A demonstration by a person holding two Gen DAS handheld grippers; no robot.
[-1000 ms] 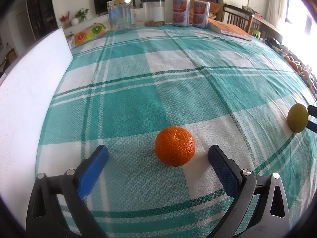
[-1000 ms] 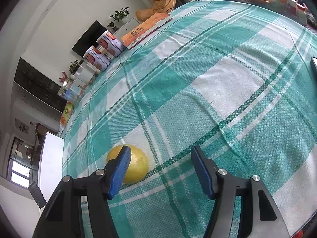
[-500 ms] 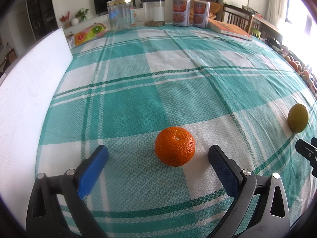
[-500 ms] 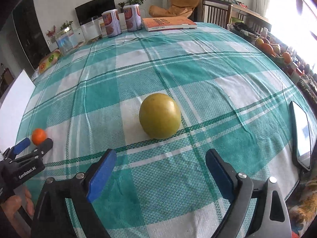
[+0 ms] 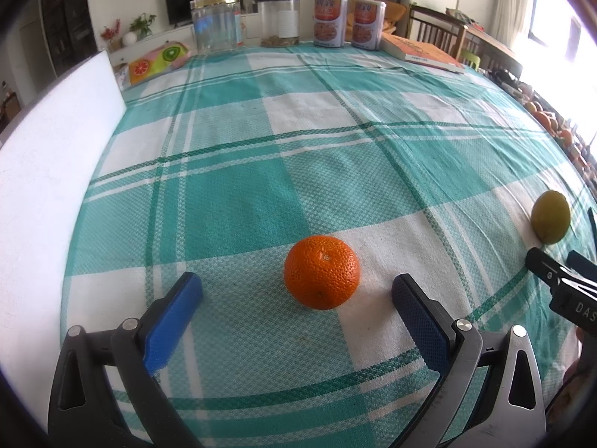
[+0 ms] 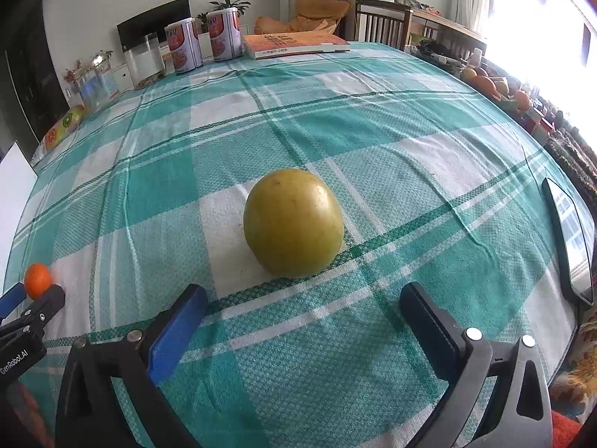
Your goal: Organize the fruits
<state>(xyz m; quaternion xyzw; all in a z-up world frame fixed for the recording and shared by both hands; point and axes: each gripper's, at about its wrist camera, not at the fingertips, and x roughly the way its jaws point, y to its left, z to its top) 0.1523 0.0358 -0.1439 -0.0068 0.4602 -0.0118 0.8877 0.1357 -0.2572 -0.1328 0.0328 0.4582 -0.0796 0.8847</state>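
Observation:
An orange (image 5: pixel 321 277) rests on the checked cloth between the blue pads of my left gripper (image 5: pixel 296 289), which is open and touches nothing. A yellow-green round fruit (image 6: pixel 293 222) lies just beyond the tips of my right gripper (image 6: pixel 304 296). Its jaws are opening wide, with nothing between them. From the left wrist, the yellow fruit (image 5: pixel 551 221) shows at the far right with the right gripper (image 5: pixel 559 276) below it. From the right wrist, the orange (image 6: pixel 37 280) and the left gripper (image 6: pixel 22 310) sit at the far left.
A phone (image 6: pixel 571 239) lies near the table's right edge. A white board (image 5: pixel 48 156) lines the left side. Jars, two cans (image 5: pixel 330 18) and a book (image 5: pixel 421 52) stand along the far edge. More fruit (image 6: pixel 492 86) is piled beyond the right edge.
My right gripper has drawn back from the yellow fruit, rolled level and spread its jaws; the fruit now lies centred ahead of it. The left gripper and the orange have not moved.

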